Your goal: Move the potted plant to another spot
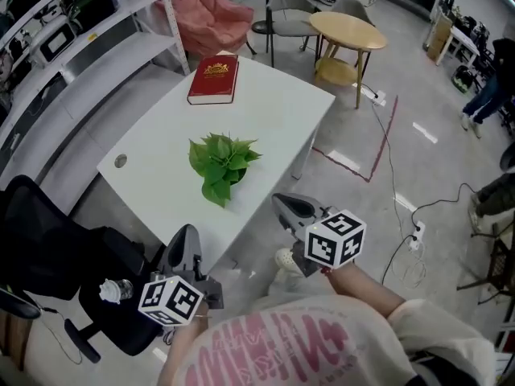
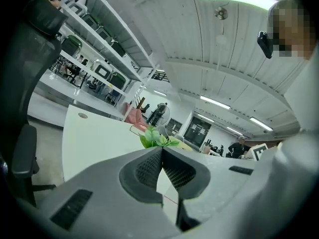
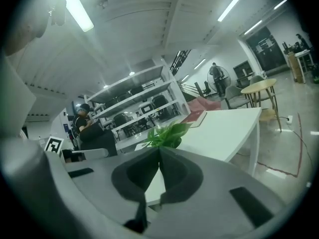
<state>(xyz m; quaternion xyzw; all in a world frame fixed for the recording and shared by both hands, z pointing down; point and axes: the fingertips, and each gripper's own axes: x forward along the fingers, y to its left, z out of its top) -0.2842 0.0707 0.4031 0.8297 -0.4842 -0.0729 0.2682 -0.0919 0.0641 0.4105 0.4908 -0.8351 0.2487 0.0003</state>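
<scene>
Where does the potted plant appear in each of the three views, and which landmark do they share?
Head view: potted plant left of centre, in the middle of the table.
Left gripper view: potted plant at picture centre, slightly below mid-height.
Right gripper view: potted plant at picture centre, slightly below mid-height.
Shared landmark: the white table it stands on, seen in all three.

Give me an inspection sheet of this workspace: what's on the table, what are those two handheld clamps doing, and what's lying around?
Surface: white table, mostly bare.
Job's things: potted plant toward the table's near edge, untouched.
Clutter: red book at the far end.
Grippers: left gripper and right gripper both shut, empty, short of the table, facing the plant.
Cables: white cable runs across the floor to a power strip.
Surroundings: round wooden table, shelving, black office chair.
</scene>
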